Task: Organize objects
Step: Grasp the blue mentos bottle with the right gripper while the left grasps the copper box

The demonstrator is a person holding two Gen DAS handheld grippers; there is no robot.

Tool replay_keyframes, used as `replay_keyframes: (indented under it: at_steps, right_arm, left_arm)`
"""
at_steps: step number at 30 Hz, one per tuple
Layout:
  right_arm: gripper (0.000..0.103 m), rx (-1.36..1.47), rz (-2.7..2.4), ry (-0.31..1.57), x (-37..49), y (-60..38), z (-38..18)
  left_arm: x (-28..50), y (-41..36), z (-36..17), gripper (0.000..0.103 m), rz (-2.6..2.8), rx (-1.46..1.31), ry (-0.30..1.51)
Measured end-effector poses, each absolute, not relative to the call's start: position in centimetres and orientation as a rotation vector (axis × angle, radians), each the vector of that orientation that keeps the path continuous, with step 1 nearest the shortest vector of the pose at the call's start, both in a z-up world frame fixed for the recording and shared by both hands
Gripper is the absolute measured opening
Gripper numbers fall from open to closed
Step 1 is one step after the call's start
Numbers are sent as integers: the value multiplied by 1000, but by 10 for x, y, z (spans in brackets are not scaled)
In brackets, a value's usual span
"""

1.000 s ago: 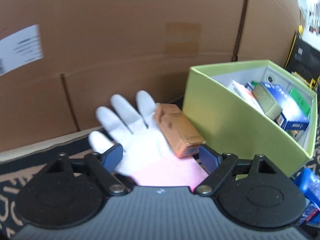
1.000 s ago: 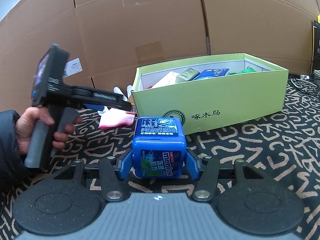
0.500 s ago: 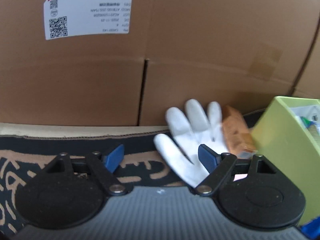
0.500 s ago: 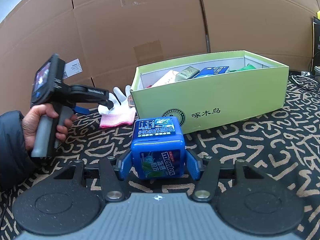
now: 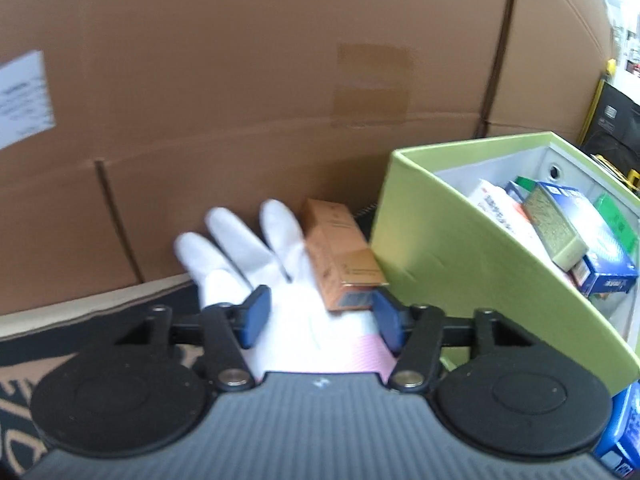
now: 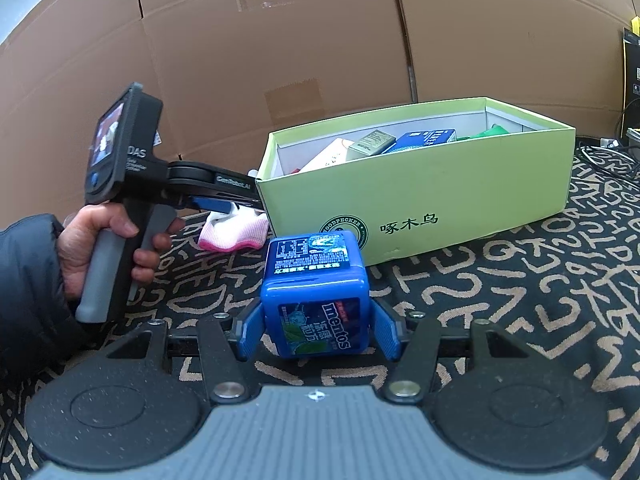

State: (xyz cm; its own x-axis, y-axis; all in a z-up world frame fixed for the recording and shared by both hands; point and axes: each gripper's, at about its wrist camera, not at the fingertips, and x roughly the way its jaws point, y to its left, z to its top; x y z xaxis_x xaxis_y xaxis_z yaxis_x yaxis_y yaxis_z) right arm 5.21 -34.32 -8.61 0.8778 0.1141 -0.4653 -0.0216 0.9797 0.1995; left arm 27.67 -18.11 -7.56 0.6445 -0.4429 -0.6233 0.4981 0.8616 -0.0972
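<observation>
A white glove with a pink cuff (image 5: 256, 264) lies on the patterned mat by the cardboard wall, also in the right wrist view (image 6: 234, 228). An orange carton (image 5: 340, 268) lies on it, against the green box (image 5: 460, 264). My left gripper (image 5: 320, 314) is open just above the glove, its fingers either side of the carton's near end. It shows from the side in the right wrist view (image 6: 224, 204). My right gripper (image 6: 318, 330) is shut on a blue Mentos box (image 6: 316, 292) in front of the green box (image 6: 420, 204).
The green box holds several small cartons. Tall cardboard panels (image 6: 280, 52) wall in the back. The black patterned mat (image 6: 520, 280) covers the surface. Dark cables (image 6: 604, 152) lie at the far right.
My left gripper swung left to face the cardboard wall, then back right over the glove and orange carton. My right gripper kept its hold on the Mentos box, nearly still.
</observation>
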Motion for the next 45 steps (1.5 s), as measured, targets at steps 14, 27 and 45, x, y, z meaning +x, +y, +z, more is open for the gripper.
replay_keyframes:
  at_steps: [14, 27, 45]
  right_arm:
    - [62, 212, 68, 501, 54, -345, -87]
    - [62, 239, 56, 492, 53, -351, -88]
    - [63, 246, 56, 508, 55, -353, -89]
  left_arm:
    - [292, -213, -85, 50, -554, 69, 681]
    - [281, -188, -81, 34, -544, -4, 709]
    - [292, -200, -73, 97, -508, 219, 555]
